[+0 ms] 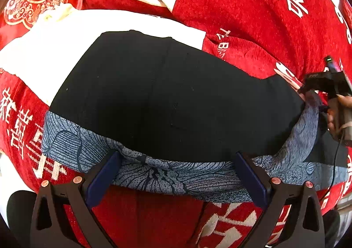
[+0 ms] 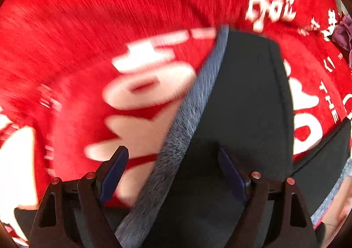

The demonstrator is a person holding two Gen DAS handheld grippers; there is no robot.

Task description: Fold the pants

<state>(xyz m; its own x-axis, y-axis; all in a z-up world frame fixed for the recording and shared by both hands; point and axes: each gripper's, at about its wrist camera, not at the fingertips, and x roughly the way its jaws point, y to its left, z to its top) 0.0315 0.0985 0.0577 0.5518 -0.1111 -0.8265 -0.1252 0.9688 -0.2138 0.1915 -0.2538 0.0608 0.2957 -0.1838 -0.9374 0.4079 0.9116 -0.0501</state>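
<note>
We see both tools spread wide, gripping nothing: left tool and right tool over the black pants.

Pants on blanket, partly over cloth

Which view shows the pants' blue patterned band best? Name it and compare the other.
Left wrist view: the blue patterned band runs sharp across the black pants. Right wrist view shows it only as a motion-blurred diagonal strip.
</note>
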